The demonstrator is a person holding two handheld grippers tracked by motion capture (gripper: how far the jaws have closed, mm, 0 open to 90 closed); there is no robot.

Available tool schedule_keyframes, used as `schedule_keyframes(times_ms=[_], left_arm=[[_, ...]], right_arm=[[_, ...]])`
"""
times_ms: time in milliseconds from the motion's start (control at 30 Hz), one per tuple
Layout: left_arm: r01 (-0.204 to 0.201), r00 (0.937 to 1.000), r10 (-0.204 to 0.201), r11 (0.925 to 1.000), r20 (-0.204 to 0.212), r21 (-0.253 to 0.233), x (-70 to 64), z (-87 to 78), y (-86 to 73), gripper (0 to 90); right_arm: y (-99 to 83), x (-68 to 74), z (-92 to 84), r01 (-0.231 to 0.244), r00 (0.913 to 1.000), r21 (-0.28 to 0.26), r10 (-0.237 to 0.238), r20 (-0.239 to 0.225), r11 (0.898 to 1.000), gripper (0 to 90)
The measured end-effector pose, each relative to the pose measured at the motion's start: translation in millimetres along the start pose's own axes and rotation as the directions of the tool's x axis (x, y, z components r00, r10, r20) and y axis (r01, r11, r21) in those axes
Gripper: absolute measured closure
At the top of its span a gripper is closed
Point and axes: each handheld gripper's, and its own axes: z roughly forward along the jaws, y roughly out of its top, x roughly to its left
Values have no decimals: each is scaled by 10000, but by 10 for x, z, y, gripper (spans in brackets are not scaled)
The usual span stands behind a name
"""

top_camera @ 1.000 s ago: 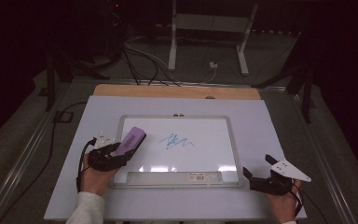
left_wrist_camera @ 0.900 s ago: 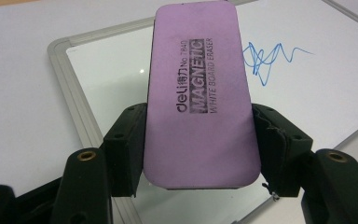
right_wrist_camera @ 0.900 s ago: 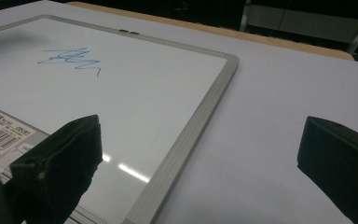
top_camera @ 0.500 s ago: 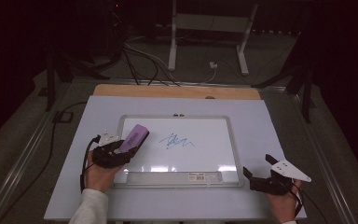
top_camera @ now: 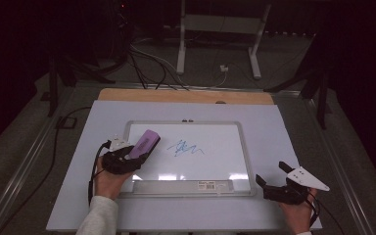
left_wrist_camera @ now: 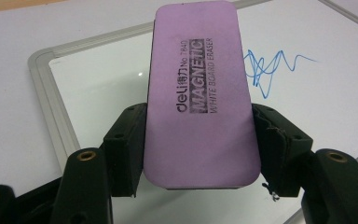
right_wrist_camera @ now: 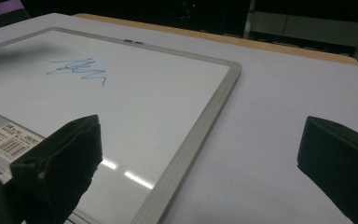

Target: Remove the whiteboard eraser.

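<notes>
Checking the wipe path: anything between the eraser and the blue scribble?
Nothing: bare whiteboard between the eraser and the blue scribble, in the high view.

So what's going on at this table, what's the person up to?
A person at a table holds a hand-held gripper in each hand. The left hand-held gripper is clamped on a purple whiteboard eraser, held over the left part of a whiteboard, short of the blue scribble on it. The scribble is not yet wiped. The right hand-held gripper rests open and empty on the table, beside the board's right corner.
</notes>
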Motion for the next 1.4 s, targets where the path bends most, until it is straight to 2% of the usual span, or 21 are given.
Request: schedule_keyframes(times_ms=[333,667,967,1033,1167,1400], left_arm=[[-154,9998,152,9996,84,256,-65,144,16,411],[-518,9984,504,9969,245,586,-199,357,40,411],[-881,9961,876,9900,92,1104,-251,532,27,409],[-776,9970,769,9917,110,1023,-243,554,28,397],[-421,9990,407,9951,180,890,-229,592,85,214],[-312,9991,276,9921,314,1212,-252,729,201,249]], right_arm=[[2,10,6,88,10000,22,-88,-1,10000,0],[3,3,3,97,10000,5,-97,9,10000,0],[2,-1,5,77,10000,3,-77,-2,10000,0],[1,0,9,89,10000,22,-89,-21,10000,0],[1,2,14,119,9999,41,-119,-22,9999,0],[2,2,14,120,9999,41,-120,-37,9999,0]])
